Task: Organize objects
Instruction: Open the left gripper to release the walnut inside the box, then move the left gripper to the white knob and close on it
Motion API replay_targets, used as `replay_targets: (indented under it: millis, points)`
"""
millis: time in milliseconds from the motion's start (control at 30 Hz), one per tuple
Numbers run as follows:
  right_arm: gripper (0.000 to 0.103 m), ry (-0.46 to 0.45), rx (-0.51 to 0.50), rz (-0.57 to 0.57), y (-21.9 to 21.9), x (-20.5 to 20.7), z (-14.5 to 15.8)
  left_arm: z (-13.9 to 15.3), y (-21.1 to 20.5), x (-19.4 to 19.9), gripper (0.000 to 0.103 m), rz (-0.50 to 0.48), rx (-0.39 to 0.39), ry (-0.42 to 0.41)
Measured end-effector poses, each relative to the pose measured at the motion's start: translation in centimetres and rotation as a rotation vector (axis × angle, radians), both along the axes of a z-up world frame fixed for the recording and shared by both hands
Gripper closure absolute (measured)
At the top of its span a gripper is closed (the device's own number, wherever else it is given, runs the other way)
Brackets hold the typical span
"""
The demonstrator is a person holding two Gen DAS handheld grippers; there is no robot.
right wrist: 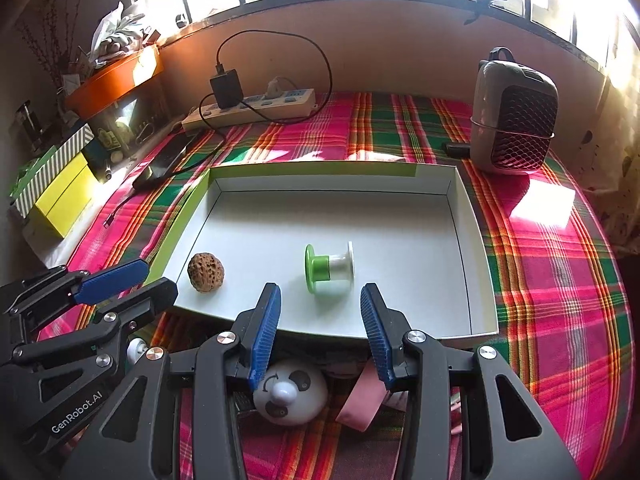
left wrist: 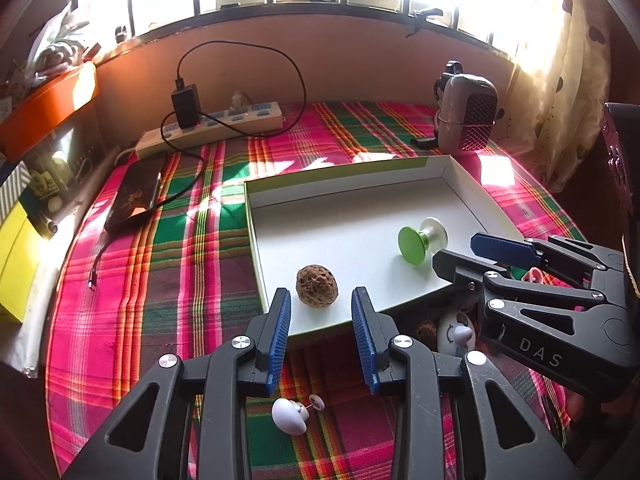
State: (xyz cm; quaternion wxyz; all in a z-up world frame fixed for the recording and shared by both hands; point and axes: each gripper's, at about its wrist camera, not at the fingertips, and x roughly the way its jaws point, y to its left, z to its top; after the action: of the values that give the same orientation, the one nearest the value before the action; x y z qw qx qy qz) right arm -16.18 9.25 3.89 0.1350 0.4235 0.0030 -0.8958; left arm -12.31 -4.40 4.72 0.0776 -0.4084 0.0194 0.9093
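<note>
A shallow white tray (left wrist: 352,184) (right wrist: 460,216) lies on the plaid cloth. In it rest a brown walnut (left wrist: 317,286) (right wrist: 206,272) and a green-and-white spool (left wrist: 420,239) (right wrist: 328,268). My left gripper (left wrist: 321,300) (right wrist: 132,280) hovers over the tray's near edge, open, the walnut just beyond its empty blue pads. My right gripper (right wrist: 320,296) (left wrist: 460,248) is open too, above the near rim, nothing between its fingers. In front of the tray lie a white panda-faced toy (right wrist: 290,396) (left wrist: 456,334), a pink piece (right wrist: 362,402) and a small white knob with a pin (left wrist: 290,414).
At the back stand a power strip (left wrist: 212,130) (right wrist: 256,110) with a black charger and cable, a dark phone (left wrist: 134,192), and a grey speaker-like device (left wrist: 468,114) (right wrist: 514,124). Boxes and an orange tray (right wrist: 116,80) crowd the left side. A curtain hangs right.
</note>
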Motion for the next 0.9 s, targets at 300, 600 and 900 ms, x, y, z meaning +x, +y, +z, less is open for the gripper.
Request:
replay_targets:
  millis: [300,600,900]
  points:
    - [0.060,0.016,-0.002,0.003,0.1,1.8,0.0,0.1,-0.5,1.8,0.073,0.016,0.005,0.014]
    - [0.060,0.069,-0.020,0.050,0.1,3.7,0.0,0.1,-3.3,4.0,0.073,0.066,0.076,0.029]
    - [0.060,0.091,-0.044,0.184,-1.6,5.7,-0.5,-1.4,-5.4,5.4,0.068,0.061,0.155,-0.012]
